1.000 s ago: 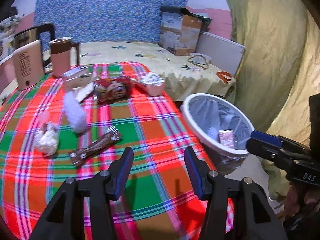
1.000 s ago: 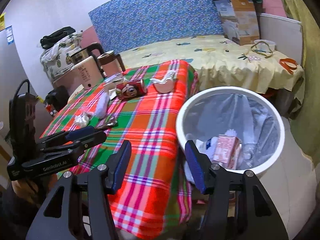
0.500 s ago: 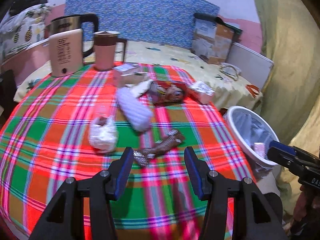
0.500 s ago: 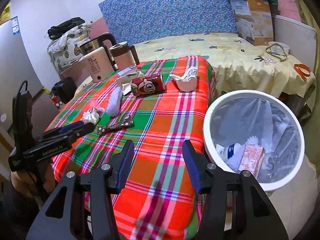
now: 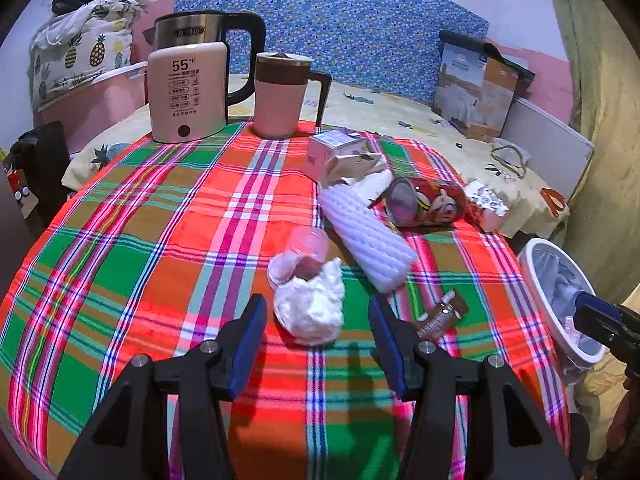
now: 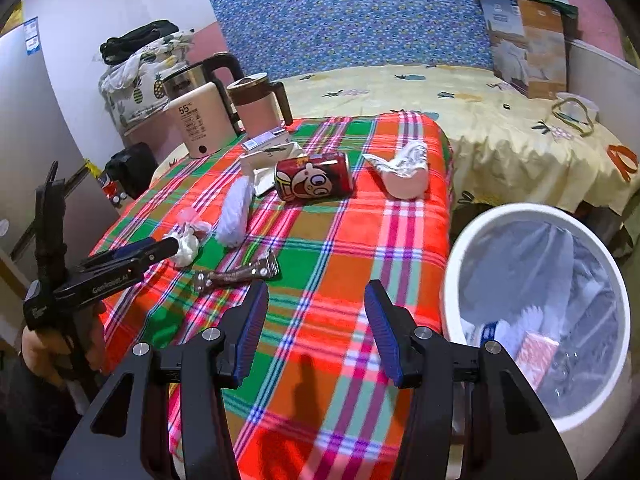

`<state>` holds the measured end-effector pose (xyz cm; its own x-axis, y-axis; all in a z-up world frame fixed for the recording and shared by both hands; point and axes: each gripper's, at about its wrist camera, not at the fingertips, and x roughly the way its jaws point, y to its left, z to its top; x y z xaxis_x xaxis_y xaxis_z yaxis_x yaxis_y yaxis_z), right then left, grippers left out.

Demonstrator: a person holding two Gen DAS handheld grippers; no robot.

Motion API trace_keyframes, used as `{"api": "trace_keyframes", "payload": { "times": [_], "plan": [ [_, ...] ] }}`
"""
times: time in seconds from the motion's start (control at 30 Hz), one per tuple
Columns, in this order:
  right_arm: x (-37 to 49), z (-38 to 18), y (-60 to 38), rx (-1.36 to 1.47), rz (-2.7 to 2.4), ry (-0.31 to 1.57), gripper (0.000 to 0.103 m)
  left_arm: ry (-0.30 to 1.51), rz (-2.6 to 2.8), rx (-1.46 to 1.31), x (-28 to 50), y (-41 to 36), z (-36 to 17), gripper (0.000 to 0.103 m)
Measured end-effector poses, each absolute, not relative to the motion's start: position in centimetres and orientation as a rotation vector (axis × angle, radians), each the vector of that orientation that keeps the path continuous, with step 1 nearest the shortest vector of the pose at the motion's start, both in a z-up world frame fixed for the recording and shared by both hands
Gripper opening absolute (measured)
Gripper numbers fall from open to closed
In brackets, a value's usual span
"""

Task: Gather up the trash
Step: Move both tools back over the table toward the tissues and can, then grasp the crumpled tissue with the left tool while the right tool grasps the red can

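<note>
Tilting down over the plaid tablecloth (image 5: 168,216), the left gripper (image 5: 318,312) holds its jaws wide and empty, the crumpled white tissue (image 5: 310,306) just ahead between its fingertips, while the right gripper (image 6: 316,300), also wide and empty, hangs near the white bin (image 6: 476,232).

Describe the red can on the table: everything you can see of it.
The red can lies on its side on the plaid tablecloth, toward the far end of the table. It looks like metal, printed with a wide-eyed cartoon face. In the left wrist view its silvery round end faces the camera. It sits beside crumpled paper packaging; whether they touch is unclear. Neither gripper is near it.
</note>
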<state>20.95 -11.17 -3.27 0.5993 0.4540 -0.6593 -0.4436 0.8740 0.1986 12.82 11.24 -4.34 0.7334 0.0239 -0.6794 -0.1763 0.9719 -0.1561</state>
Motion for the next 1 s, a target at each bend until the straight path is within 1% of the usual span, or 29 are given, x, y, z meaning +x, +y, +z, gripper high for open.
{"api": "trace_keyframes", "payload": {
  "times": [0.17,0.23,0.27,0.5,0.57,0.6,0.63,0.7,0.8,1.0],
  "plan": [
    [22.3,-3.1,-10.5,0.026,0.520,0.764,0.053,0.763,0.116,-0.221,14.3,11.8,-5.1,0.055],
    [22.7,-3.0,-10.2,0.028,0.524,0.762,0.062,0.763,0.118,-0.226,14.7,12.1,-5.1,0.055],
    [22.9,-3.0,-10.1,0.027,0.525,0.760,0.062,0.764,0.116,-0.228,14.8,12.2,-5.1,0.055],
    [24.3,-3.1,-8.8,0.013,0.533,0.762,0.063,0.797,0.092,-0.244,14.7,12.3,-6.3,0.055],
    [24.8,-3.1,-8.4,0.005,0.532,0.758,0.063,0.798,0.093,-0.244,14.7,12.3,-6.5,0.051],
    [25.1,-3.1,-8.3,0.003,0.531,0.756,0.063,0.799,0.089,-0.248,14.7,12.4,-6.6,0.042],
    [25.4,-3.0,-8.2,0.001,0.530,0.753,0.063,0.801,0.080,-0.253,14.6,12.4,-6.7,0.038],
    [26.2,-3.1,-8.0,-0.004,0.527,0.754,0.063,0.790,0.081,-0.254,14.3,12.3,-6.6,0.036],
    [27.1,-3.1,-7.7,-0.017,0.523,0.744,0.068,0.778,0.076,-0.260,13.7,12.4,-6.4,0.035],
    [29.6,-3.3,-7.3,-0.045,0.545,0.742,0.069,0.774,0.073,-0.272,13.2,13.1,-6.8,0.035]
  ]
}}
